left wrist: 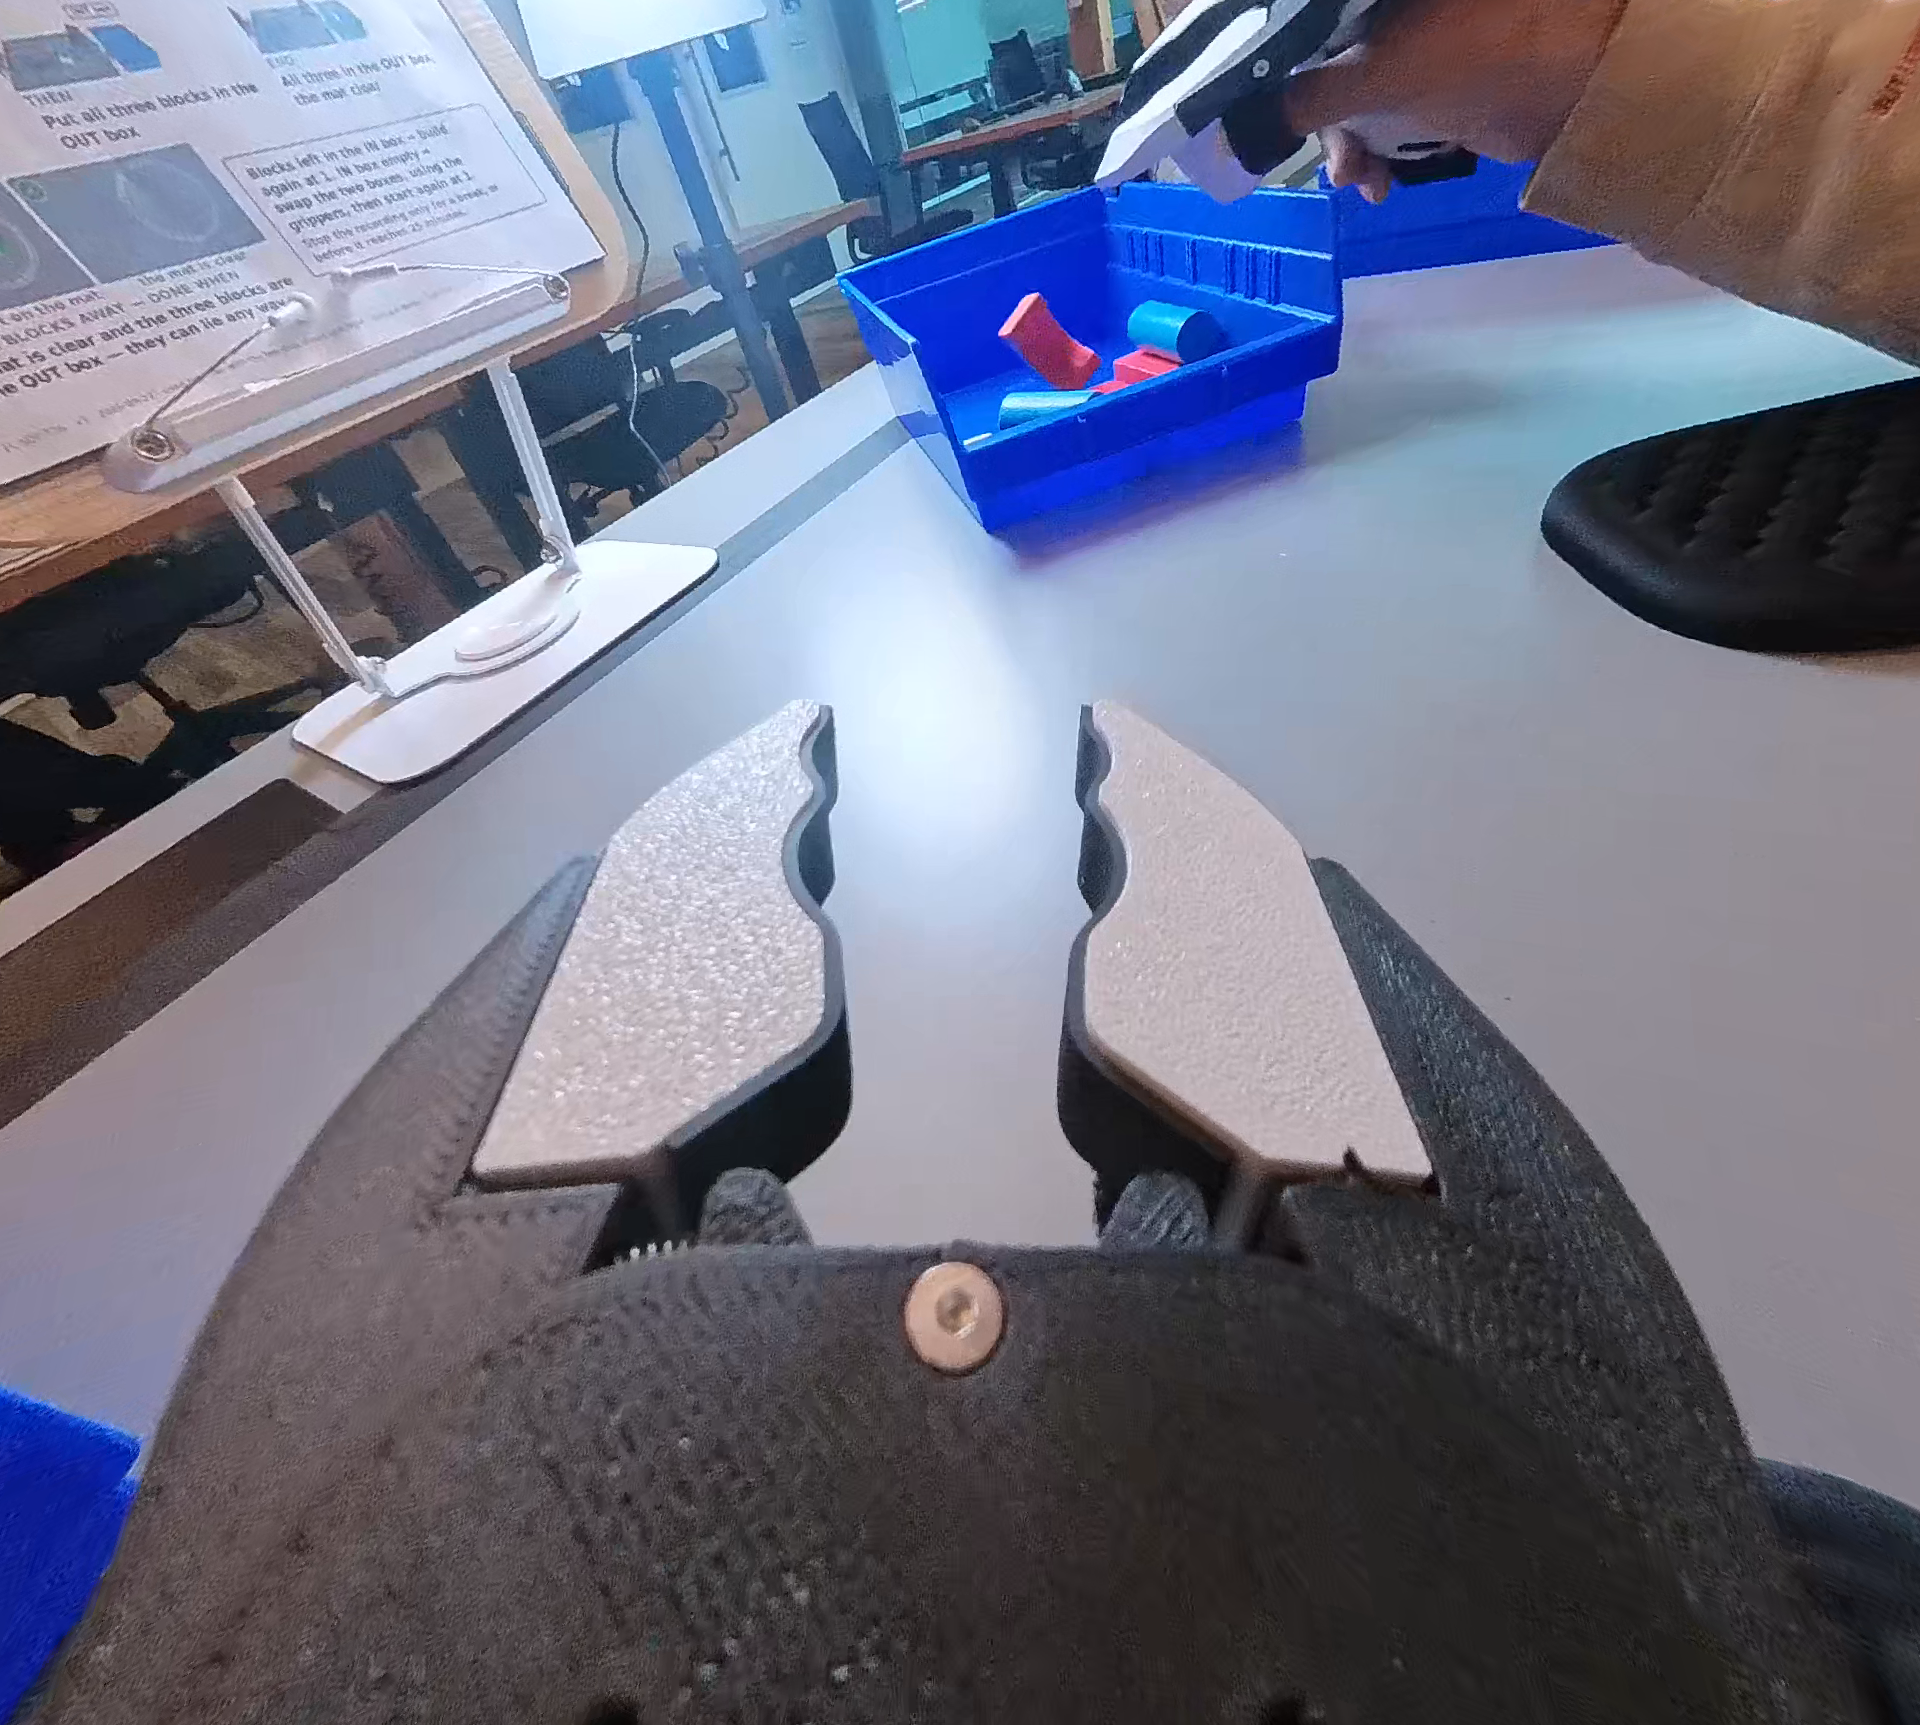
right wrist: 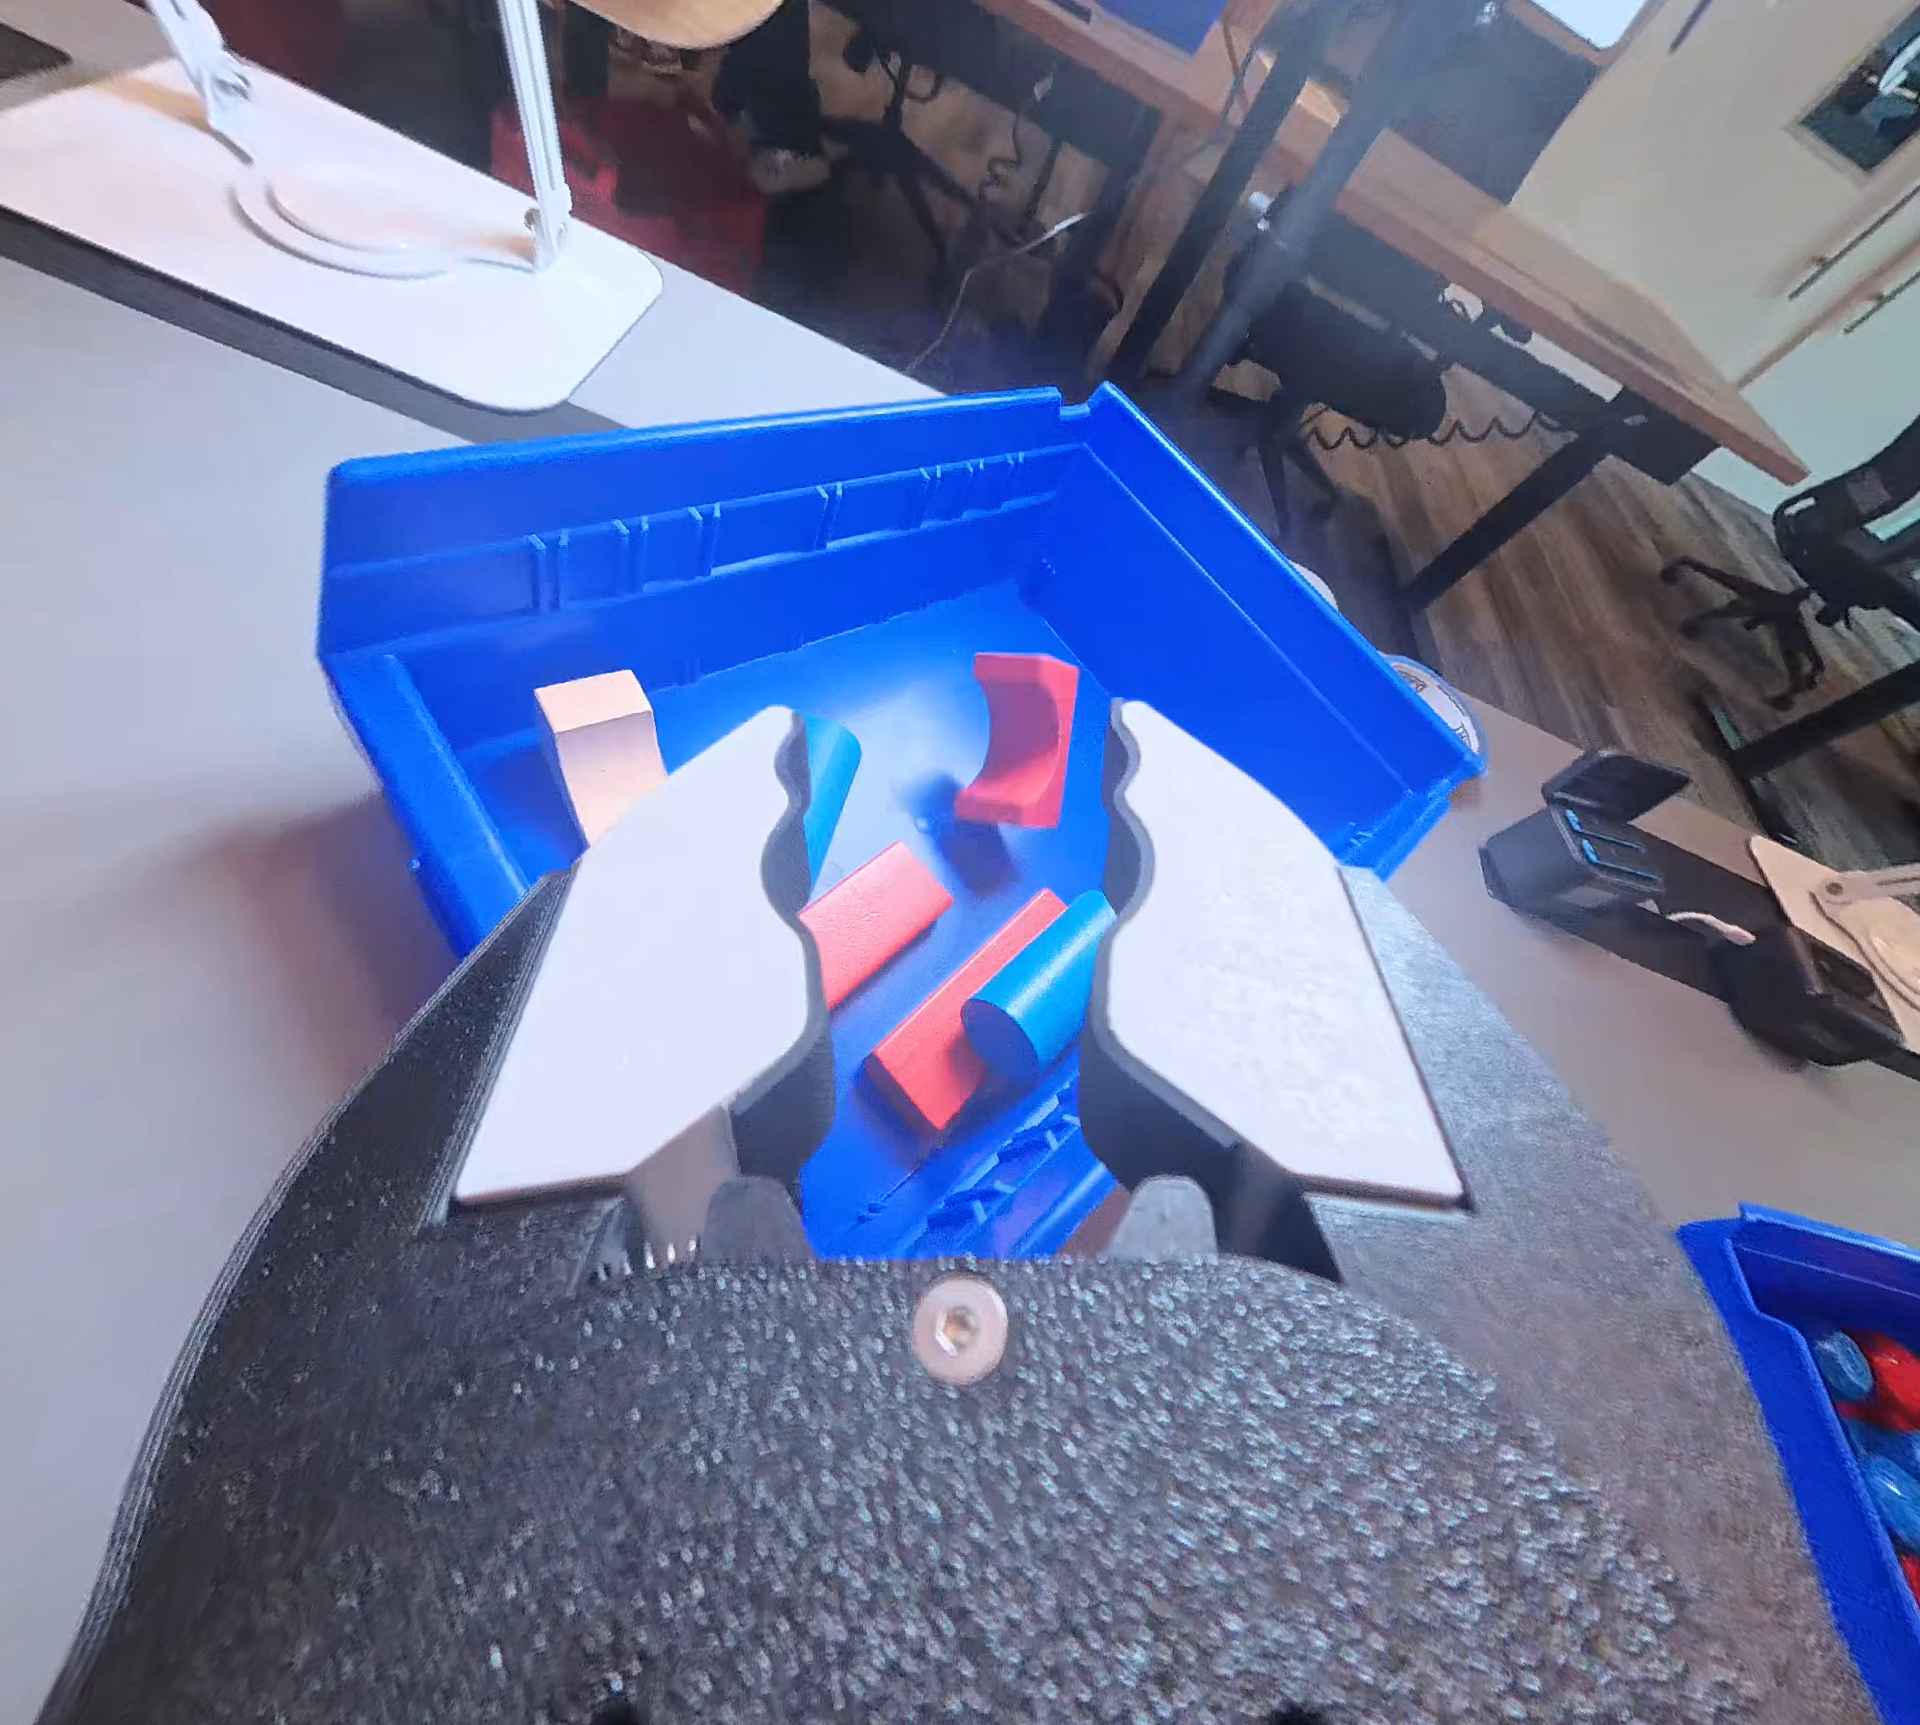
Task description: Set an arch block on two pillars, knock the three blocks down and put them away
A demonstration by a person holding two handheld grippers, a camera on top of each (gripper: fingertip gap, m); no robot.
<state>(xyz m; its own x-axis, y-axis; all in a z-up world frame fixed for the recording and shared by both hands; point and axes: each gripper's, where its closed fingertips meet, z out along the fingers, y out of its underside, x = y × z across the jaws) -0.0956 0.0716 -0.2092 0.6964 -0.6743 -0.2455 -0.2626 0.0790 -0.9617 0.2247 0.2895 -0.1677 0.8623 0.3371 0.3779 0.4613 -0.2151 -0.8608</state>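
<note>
The bin (left wrist: 1091, 470) sits on the worktop (left wrist: 1299, 740) at upper centre of the left wrist view, blocks (right wrist: 940, 1031) inside; the stand (left wrist: 499, 667) lies left, the mat (left wrist: 1756, 522) right.

Grey table (left wrist: 1299, 740): blue bin (left wrist: 1049, 470), white document stand base (left wrist: 488, 667), black textured mat (left wrist: 1766, 522), second blue bin (right wrist: 1808, 1426), black device (right wrist: 1600, 854).

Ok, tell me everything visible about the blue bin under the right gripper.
The bin is glossy blue plastic, open-topped, with ribbed slots along its walls. It sits flat on the grey table near the far edge. Loose inside lie red blocks, blue cylinders and a tan block. The right gripper hovers above it, open and empty.
</note>
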